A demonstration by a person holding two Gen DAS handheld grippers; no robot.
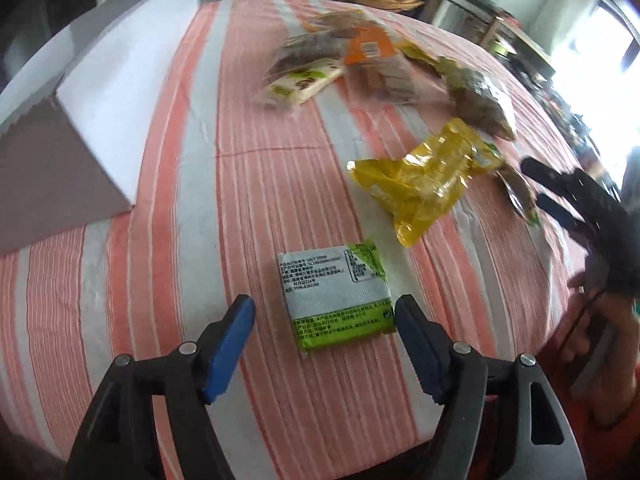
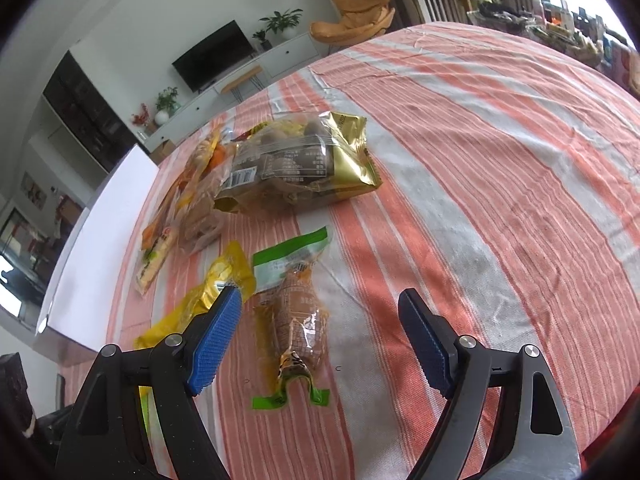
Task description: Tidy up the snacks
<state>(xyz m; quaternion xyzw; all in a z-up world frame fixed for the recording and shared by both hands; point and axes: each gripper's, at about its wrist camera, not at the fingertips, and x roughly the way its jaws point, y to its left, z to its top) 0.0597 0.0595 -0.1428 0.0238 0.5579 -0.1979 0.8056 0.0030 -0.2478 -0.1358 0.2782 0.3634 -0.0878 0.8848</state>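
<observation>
Snacks scattered on striped tablecloth [image 1: 240,184]; white box [image 1: 120,92] far left; left gripper [image 1: 325,322] jaws apart, straddling green-white packet [image 1: 334,294]; yellow wrapper [image 1: 424,176] beyond; right gripper [image 2: 320,312] spread around clear sausage pack [image 2: 296,316], touching nothing.

Glossy plastic yellow packet [image 1: 424,178] – matt, seemingly woven tablecloth [image 1: 248,184].
</observation>
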